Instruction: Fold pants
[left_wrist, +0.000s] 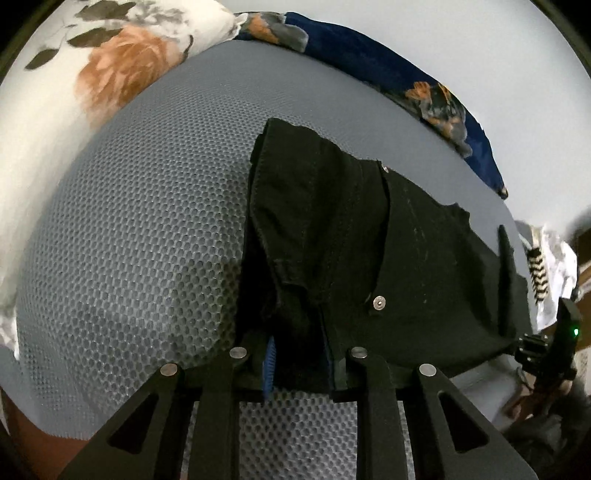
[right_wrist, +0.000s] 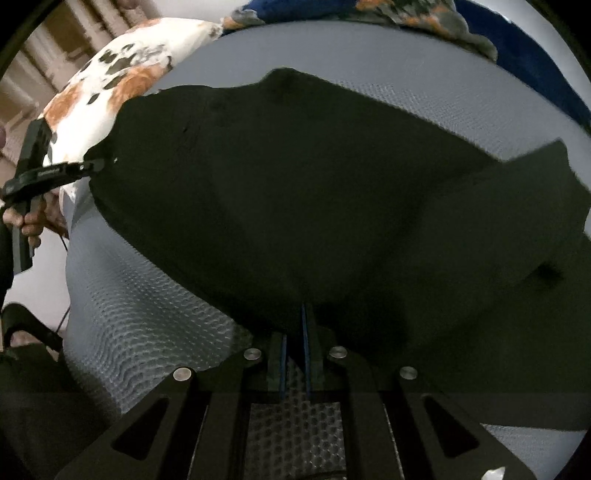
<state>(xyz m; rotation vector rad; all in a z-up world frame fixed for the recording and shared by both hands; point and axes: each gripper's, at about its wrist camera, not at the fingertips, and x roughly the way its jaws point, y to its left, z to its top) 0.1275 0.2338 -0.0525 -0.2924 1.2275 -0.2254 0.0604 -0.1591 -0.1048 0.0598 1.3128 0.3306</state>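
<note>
Fingers – L gripper (left_wrist: 295, 354) clamped on black pants (left_wrist: 369, 236) edge; R gripper (right_wrist: 295, 343) pinched tight on fabric too. Pants lie across grey mesh bed (left_wrist: 129, 240), near floral pillow (left_wrist: 74, 92).

No legible text or labels anywhere.

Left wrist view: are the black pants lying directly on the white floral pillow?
No, the black pants lie on the grey mesh mattress, with the white floral pillow apart from them at the upper left.
</note>
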